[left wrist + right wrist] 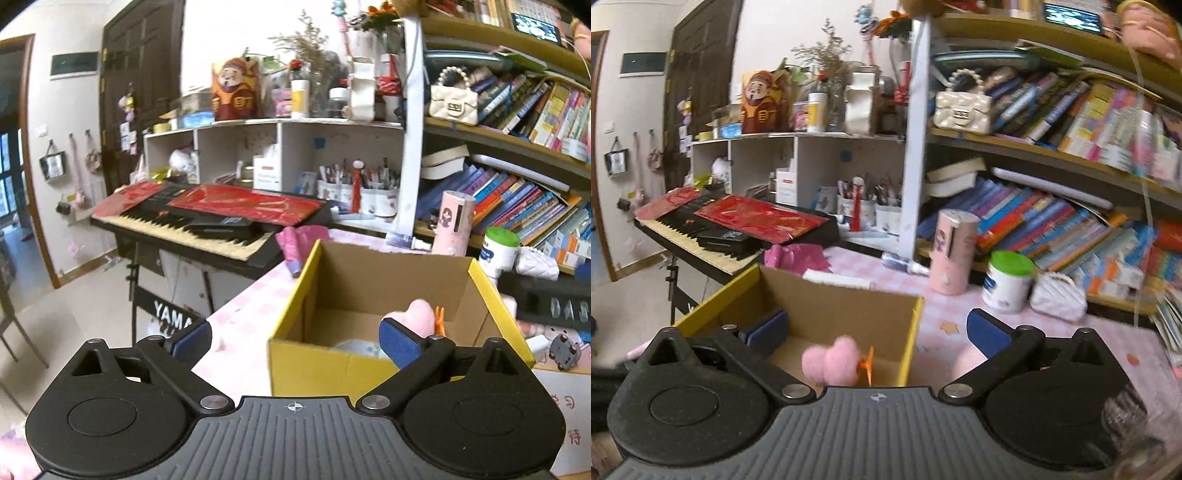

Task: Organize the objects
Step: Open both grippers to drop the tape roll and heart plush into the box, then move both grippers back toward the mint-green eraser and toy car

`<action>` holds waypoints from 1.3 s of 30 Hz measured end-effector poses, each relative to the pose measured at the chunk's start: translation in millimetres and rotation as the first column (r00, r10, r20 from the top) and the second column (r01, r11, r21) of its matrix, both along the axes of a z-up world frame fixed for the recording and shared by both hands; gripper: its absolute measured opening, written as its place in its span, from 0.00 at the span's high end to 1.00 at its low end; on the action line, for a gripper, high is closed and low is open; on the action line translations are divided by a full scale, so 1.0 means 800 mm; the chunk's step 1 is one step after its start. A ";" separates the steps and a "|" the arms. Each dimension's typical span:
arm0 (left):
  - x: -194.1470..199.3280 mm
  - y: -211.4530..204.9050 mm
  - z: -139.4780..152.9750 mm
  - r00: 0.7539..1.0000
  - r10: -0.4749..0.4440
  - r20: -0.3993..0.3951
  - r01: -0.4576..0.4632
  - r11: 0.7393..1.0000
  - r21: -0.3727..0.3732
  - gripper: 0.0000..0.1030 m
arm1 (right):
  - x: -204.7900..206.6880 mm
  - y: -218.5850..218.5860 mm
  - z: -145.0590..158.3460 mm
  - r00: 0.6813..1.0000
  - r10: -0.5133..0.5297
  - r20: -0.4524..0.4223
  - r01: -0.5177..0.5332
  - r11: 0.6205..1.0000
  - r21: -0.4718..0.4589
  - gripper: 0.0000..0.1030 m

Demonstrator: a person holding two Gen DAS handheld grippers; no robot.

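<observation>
My left gripper (295,341) has its fingers spread wide, and nothing is between them. One blue pad (400,341) sits over the near edge of the box (321,360), and the other pad hangs out over the pink checked table (255,299).

My right gripper (877,332) is spread wide too, and it holds nothing. Its left pad (766,328) is over the inside of the box (713,302), and its right pad is outside, past the yellow wall.

The box is brown inside and yellow outside (it sits open on the table). A fluffy pink toy (833,360) lies in it, close to the right wall, with a small orange clip (868,363) touching it. Something pale lies on the box floor too, but it is too blurry for me to tell what.

Behind the box stand a pink tube (951,251) and a white jar with a green lid (1010,282), near the bookshelf (1034,147). A piano keyboard (207,218) is off to the left.
</observation>
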State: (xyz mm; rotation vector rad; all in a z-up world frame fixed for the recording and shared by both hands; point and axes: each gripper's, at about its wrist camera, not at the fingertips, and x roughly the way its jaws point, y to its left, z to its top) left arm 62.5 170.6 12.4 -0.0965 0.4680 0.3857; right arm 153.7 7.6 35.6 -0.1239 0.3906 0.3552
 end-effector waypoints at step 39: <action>-0.125 -0.064 -0.047 0.962 -0.211 -0.172 0.197 0.976 -0.095 0.04 | -0.196 -0.070 -0.078 0.957 -0.205 -0.204 0.181 0.975 -0.133 0.00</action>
